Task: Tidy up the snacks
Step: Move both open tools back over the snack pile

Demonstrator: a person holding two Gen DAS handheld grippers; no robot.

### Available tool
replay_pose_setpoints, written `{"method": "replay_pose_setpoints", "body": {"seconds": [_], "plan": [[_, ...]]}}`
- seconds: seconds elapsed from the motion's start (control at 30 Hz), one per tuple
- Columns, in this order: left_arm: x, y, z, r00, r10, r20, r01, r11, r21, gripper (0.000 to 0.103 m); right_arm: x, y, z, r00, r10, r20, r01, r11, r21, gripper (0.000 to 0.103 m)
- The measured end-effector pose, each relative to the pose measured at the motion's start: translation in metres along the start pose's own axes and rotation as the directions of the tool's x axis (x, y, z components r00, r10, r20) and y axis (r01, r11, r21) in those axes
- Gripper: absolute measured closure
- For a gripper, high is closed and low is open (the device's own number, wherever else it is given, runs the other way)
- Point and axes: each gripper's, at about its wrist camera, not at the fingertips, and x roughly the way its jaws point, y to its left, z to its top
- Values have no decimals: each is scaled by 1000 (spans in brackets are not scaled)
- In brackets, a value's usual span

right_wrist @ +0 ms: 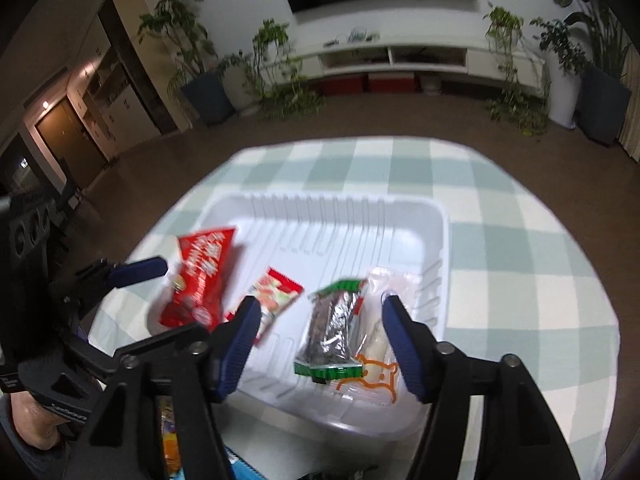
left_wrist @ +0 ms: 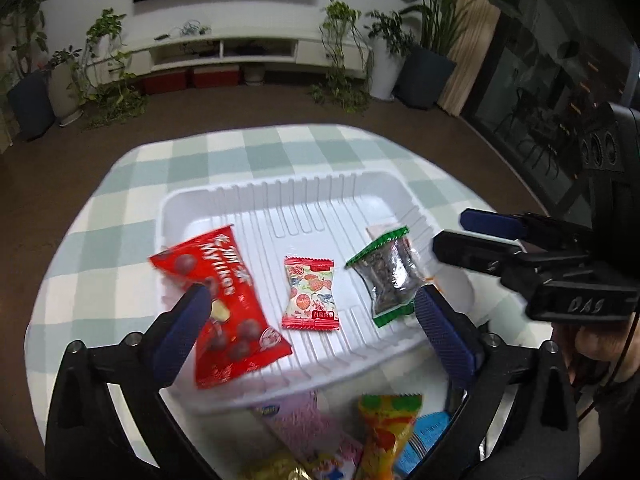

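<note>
Both tongs — left tongs (left_wrist: 308, 312), right tongs (right_wrist: 316, 336) — gape released above the white tray (left_wrist: 280, 200), where 4 snack packets lie sorted, side by side.

A white ribbed tray (left_wrist: 304, 200) is sitting on the checked bench (left_wrist: 120, 208), holding four snacks. A red chocolate-ball packet (left_wrist: 236, 300) is lying tilted over its left rim — a small red-and-white sweet (left_wrist: 310, 294) is resting flat mid-tray. A green-edged clear pack (left_wrist: 390, 276) is lying partly over a clear wrapper with orange print (right_wrist: 376, 376).
</note>
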Motion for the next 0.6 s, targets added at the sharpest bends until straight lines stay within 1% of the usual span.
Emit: {"method": "replay_pose_setpoints", "body": {"seconds": [0.07,0.1,0.13,0.17,0.23,0.3,0.37,0.4,0.47,0.53,0.6], "plan": [[-23,0,-4,999,2,44,-1,1000,-7,0,-28,4,1,997,24,67,-25,999,22,21],[-37,0,-8,998,-3,69,3,1000,-8,0,-41,6,1,995,39,97,-42,999,30,19],[-55,-1,-14,994,-9,106,10,1000,-5,0,-60,8,-2,988,62,143,-68,997,40,14],[-65,-2,-19,992,-9,128,9,1000,0,0,-76,9,-5,981,77,179,-87,995,49,10],[-94,-9,-38,984,-2,176,-5,999,38,0,-105,12,-15,962,109,250,-130,989,69,3],[-112,-13,-55,982,17,190,-28,998,59,0,-133,15,-34,941,134,311,-171,981,93,0],[-131,-15,-77,980,33,195,-43,998,49,0,-154,19,-58,929,147,340,-194,975,110,0],[-142,-16,-93,980,33,198,-41,999,35,0,-161,21,-70,928,144,344,-194,974,116,0],[-154,-15,-117,983,55,177,-55,998,-3,0,-171,29,-100,932,121,341,-169,979,115,0],[-162,-10,-140,988,38,149,-31,998,-54,0,-177,36,-131,937,92,337,-139,983,119,0],[-171,-7,-167,989,37,141,-25,996,-91,0,-182,41,-159,943,83,323,-131,983,130,0]]}}
